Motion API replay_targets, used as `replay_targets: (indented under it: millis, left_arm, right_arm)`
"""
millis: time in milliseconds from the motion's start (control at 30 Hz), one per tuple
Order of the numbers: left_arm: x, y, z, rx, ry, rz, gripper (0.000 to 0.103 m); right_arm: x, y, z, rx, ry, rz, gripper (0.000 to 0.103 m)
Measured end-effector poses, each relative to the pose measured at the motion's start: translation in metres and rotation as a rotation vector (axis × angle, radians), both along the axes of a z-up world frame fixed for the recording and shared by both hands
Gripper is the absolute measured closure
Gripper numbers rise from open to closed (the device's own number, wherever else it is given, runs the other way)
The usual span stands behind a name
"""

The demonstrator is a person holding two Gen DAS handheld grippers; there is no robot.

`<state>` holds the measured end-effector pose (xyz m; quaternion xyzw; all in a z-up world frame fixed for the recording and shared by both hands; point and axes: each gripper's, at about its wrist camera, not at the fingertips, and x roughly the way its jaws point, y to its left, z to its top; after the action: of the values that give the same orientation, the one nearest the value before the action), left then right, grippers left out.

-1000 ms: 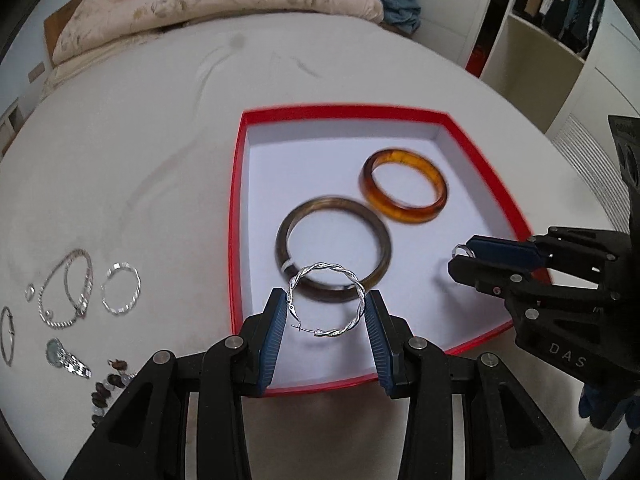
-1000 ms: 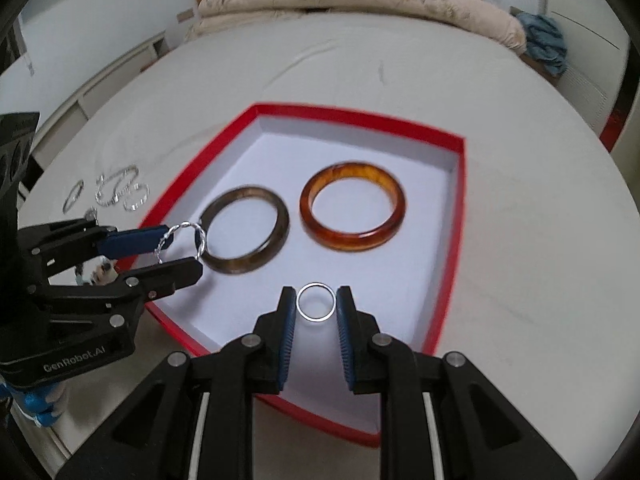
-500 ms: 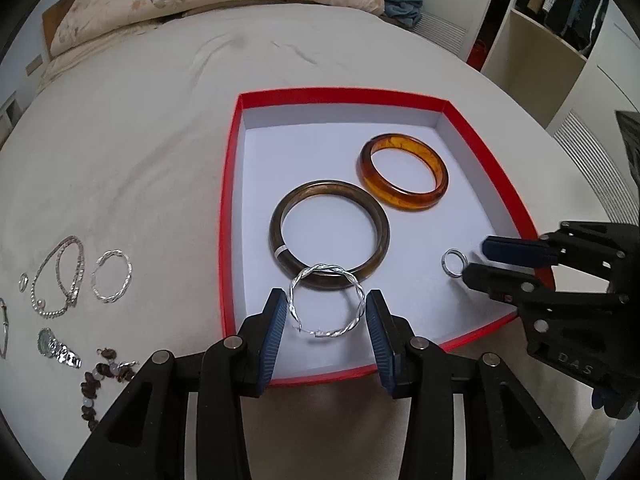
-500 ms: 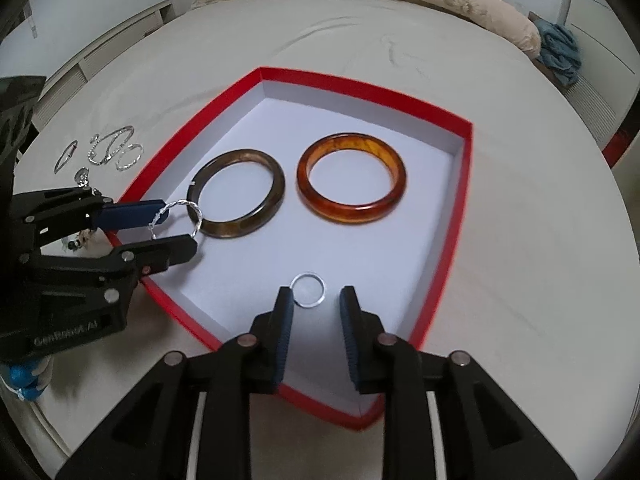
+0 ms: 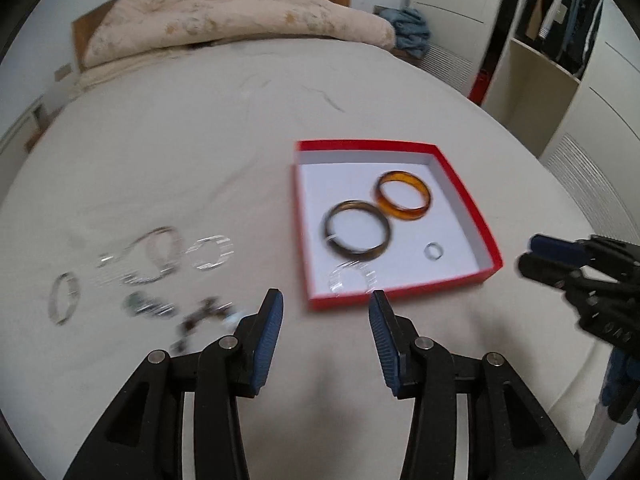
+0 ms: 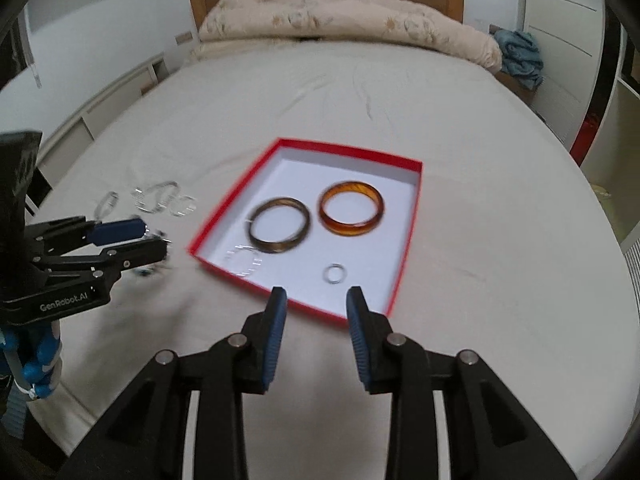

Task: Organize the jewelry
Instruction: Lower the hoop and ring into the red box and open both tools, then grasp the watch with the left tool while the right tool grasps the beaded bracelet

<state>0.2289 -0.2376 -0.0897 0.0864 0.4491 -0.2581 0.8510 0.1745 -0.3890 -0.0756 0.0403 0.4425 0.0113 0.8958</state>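
A: Tongs? Left gripper (image 5: 326, 312): jaws opening, nothing between the pads. Right gripper (image 6: 316, 312): jaws parted, moderate gap, empty.

B: Noted. Jewelry?

A: Red tray (image 6: 412, 216) lies on the bed (image 6: 480, 240). Inside: amber bangle (image 6: 351, 208) far right, dark bangle (image 6: 279, 225) to its left, nearly touching. Twisted silver hoop (image 6: 244, 262) at the near left corner, small silver ring (image 6: 334, 273) near the front edge.

B: Outside the tray?

A: Loose silver pieces (image 5: 160, 256) on the sheet, left of the tray, blurred.

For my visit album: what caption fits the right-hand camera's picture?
Open right gripper above a red box holding two bangles, a twisted hoop and a small ring.
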Motion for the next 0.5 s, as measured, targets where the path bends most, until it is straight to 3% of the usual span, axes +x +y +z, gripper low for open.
replay_targets:
  millis: [233, 500]
  left_arm:
    - [-0.035, 0.098, 0.026, 0.024, -0.069, 0.141, 0.053]
    - [-0.066, 0.197, 0.041, 0.021, -0.099, 0.291, 0.05]
  right_arm:
    - [-0.03, 0.054, 0.025, 0.05, -0.064, 0.049, 0.073]
    - [-0.042, 0.114, 0.032, 0.089, -0.096, 0.113, 0.073]
